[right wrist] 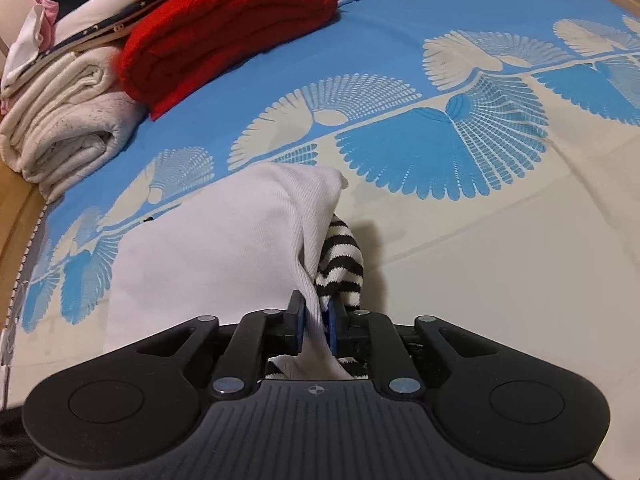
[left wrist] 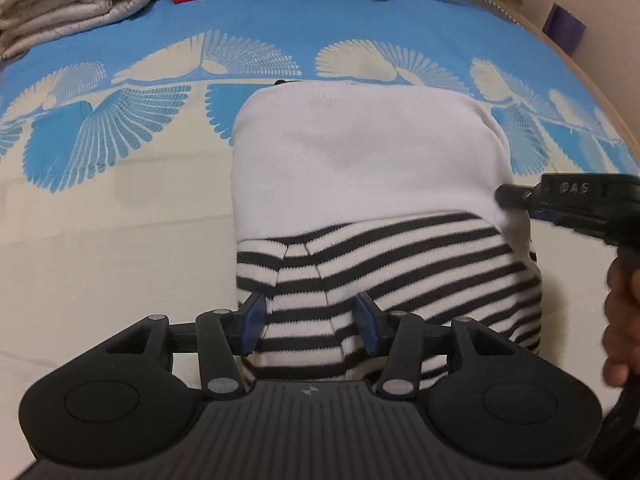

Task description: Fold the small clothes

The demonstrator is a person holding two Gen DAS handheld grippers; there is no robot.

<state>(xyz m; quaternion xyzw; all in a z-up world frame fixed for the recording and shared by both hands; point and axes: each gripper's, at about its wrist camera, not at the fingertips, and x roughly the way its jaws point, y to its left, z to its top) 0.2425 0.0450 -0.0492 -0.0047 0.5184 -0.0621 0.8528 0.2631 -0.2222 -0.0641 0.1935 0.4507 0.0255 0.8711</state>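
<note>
Lying at the centre of the left wrist frame, the small garment rests on a blue and cream bedspread, its white part toward the top and its black-and-white striped part toward the bottom. The left gripper at the lower centre has its jaws set moderately wide, one blue pad on each side of the striped cloth without pinching it. At the right edge the right gripper reaches the garment's white side, with a hand below it. In the right wrist frame, the right gripper at the lower centre has its jaws narrow, with a fold of white cloth pinched between the pads. A red folded cloth and cream folded blanket lie at the upper left.
</note>
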